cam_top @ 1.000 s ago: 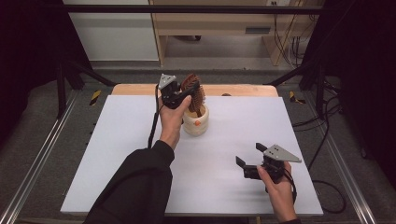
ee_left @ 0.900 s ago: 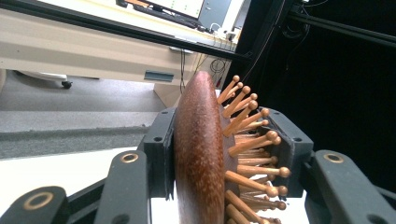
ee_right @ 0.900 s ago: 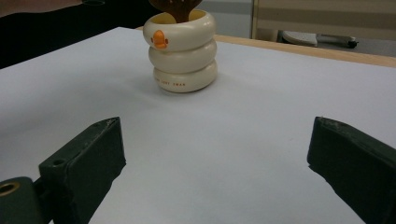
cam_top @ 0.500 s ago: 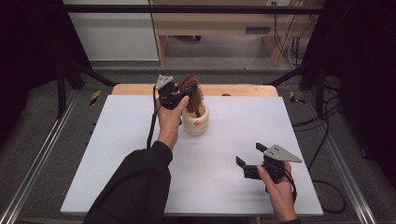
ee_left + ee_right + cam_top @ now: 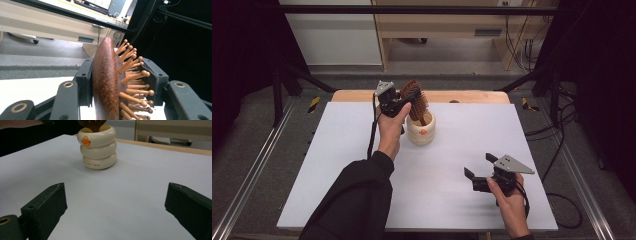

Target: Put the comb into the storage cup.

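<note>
Landmark: cream ceramic holder of three stacked rings with a small orange duck-bill mark (image 5: 421, 131), upright on the white surface (image 5: 337, 165), toward its far middle.
Holder, right gripper view: same cream holder (image 5: 98, 146) stands centred and far off, brown handle rising out of its mouth.
Brush: brown wooden paddle hairbrush with wooden ball-tipped pins (image 5: 414, 97); head above the holder's rim, handle running down into the holder's mouth, tilted slightly.
Brush, left gripper view: smooth brown back faces left, pins (image 5: 132, 75) point right.
Left gripper: black two-jaw gripper (image 5: 404, 102) just above and left of the holder, clenched on the brush head; one pad lies against the smooth back, the other against the pin side.
Left hand: hand (image 5: 389, 130) wraps the gripper body just left of the holder; dark sleeve trails back toward the near edge.
Right gripper: black two-jaw gripper with grey three-cornered plate (image 5: 479, 172) near the surface's near-right part, well apart from the holder, jaws spread wide with nothing between them.
Right gripper view: both pads (image 5: 47, 205) frame bare white surface, the holder straight ahead between them in the distance.
Right hand: hand (image 5: 509, 200) grips the body, near and right of the holder.
Surface edge: a light wooden strip (image 5: 472, 96) shows just behind the holder, along the far side.
</note>
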Motion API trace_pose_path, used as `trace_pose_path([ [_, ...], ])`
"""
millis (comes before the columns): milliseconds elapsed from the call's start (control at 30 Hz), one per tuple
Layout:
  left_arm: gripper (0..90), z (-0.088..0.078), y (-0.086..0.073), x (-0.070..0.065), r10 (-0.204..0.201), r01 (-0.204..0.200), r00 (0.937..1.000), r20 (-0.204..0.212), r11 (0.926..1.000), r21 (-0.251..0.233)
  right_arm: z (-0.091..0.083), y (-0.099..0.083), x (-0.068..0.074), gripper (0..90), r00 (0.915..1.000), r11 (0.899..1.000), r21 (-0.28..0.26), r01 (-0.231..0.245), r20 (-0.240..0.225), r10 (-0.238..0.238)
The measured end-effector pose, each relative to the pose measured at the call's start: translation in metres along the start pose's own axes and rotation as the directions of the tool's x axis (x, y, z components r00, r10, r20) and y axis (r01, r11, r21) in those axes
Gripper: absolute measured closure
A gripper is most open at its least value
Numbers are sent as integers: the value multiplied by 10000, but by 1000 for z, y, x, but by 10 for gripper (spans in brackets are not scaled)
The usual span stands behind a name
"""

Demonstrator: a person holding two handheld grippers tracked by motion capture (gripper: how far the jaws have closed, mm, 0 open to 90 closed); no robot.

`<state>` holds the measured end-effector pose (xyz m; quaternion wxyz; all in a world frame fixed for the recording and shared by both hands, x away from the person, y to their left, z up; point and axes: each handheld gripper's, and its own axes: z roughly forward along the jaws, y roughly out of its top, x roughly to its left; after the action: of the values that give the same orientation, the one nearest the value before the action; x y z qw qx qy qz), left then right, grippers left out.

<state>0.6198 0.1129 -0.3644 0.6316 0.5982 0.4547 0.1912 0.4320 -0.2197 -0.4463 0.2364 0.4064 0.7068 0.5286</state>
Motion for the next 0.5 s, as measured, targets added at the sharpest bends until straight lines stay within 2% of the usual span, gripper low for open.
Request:
trace_pose_path([
  [500,490,-3,-1,7,-243,243,9997,-52,9997,-28,1,0,0,41,10000,10000,2,17,-3,-17],
])
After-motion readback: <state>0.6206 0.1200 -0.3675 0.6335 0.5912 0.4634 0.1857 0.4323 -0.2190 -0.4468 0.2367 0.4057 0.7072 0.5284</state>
